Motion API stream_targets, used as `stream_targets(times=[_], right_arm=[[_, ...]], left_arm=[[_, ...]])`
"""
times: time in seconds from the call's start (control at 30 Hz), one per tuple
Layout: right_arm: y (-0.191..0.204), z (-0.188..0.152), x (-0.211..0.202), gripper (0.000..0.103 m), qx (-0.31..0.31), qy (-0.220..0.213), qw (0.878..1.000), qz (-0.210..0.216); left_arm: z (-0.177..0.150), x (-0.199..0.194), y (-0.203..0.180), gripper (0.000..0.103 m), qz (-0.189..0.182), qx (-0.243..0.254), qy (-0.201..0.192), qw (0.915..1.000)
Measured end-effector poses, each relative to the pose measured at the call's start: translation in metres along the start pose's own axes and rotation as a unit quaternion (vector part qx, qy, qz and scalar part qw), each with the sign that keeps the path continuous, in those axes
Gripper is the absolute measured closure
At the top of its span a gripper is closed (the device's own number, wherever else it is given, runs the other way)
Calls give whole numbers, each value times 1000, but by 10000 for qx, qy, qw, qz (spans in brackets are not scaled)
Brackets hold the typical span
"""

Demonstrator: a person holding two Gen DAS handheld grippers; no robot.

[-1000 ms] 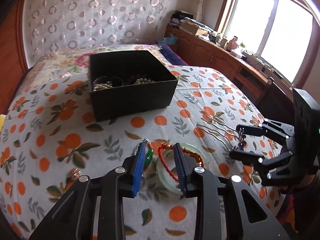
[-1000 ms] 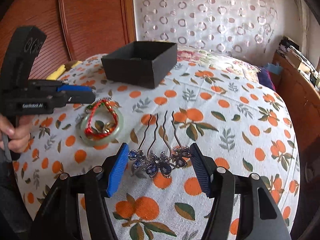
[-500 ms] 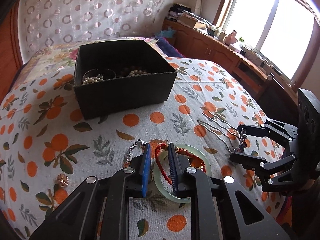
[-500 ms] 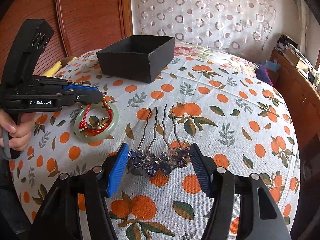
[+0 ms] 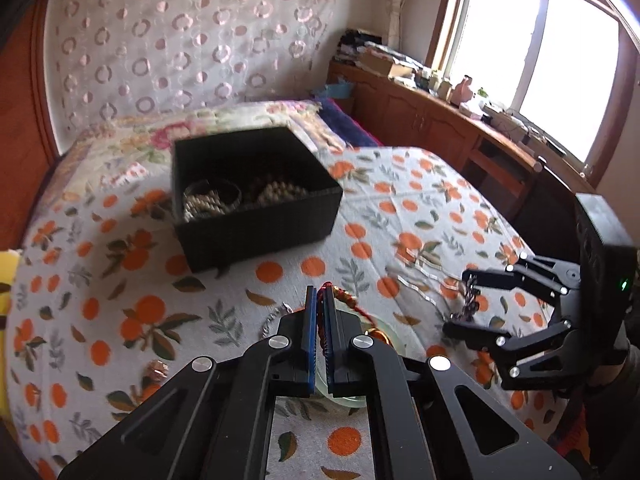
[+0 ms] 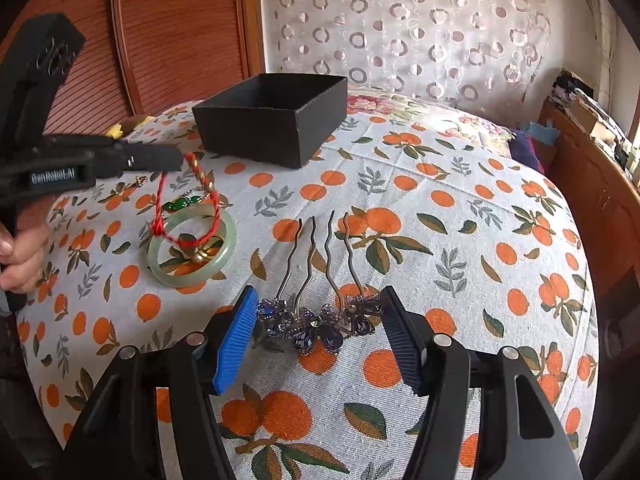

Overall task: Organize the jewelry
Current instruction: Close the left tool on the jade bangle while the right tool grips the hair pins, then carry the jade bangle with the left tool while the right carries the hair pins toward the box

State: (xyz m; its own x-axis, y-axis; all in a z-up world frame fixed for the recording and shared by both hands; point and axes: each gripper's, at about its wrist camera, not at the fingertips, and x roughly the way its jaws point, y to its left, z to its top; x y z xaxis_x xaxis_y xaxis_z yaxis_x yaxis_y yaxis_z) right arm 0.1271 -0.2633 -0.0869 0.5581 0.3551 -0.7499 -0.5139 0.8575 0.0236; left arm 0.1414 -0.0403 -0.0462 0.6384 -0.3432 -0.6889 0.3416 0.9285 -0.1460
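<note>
Pads of the left gripper (image 5: 319, 320) are pressed together on a red cord bracelet (image 6: 176, 204), pinching its upper loop. In the right wrist view the cord hangs from the jaw tips in a long loop; its lower end, with a small gold bell, lies inside a pale green jade bangle (image 6: 191, 249) that rests flat on the bedspread (image 6: 460, 240). A small green pendant (image 6: 182, 203) lies on the cloth just beyond the bangle, partly behind the cord. A hand (image 6: 22, 252) grips the left tool's handle at the picture's left edge.

The right gripper (image 6: 318, 338) stands partly open, its blue pads flanking the jewelled head of a hair comb (image 6: 320, 320) without touching it. The comb lies flat, with dark blue stones toward the tool and four wavy metal prongs pointing away. Nothing lies between the comb and the pads.

In the left wrist view a small copper-coloured ornament (image 5: 157, 369) lies on the cloth to the left of the left gripper, apart from the other pieces.

Farther on sits a black box (image 5: 256, 220), open-topped, on the orange-print cloth. It holds pearl strands and a dark ring-shaped piece — detail is blurred. Open cloth lies between the box and both grippers.

Beyond the bed — a curtain (image 5: 180, 48) patterned with rings, a wooden headboard (image 6: 168, 40), a cluttered wooden counter (image 5: 440, 112) and a bright window (image 5: 540, 40).
</note>
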Motion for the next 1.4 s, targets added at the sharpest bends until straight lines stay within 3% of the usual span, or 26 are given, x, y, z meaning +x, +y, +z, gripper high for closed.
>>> stream_targets(times=[0.4,0.93,1.4], right_arm=[[6,27,-32,38,-181,-381,9991,-71],[5,59,-56,38,-333,-733,9966,-165],[3,111,-60,38,-434,-1093,9931,35]], left_arm=[[23,-29,4,101,367,90,-436,9983],[34,-41,12,101,615,90,-638,9960],[57,-37,30,101,597,0,-767,9953]])
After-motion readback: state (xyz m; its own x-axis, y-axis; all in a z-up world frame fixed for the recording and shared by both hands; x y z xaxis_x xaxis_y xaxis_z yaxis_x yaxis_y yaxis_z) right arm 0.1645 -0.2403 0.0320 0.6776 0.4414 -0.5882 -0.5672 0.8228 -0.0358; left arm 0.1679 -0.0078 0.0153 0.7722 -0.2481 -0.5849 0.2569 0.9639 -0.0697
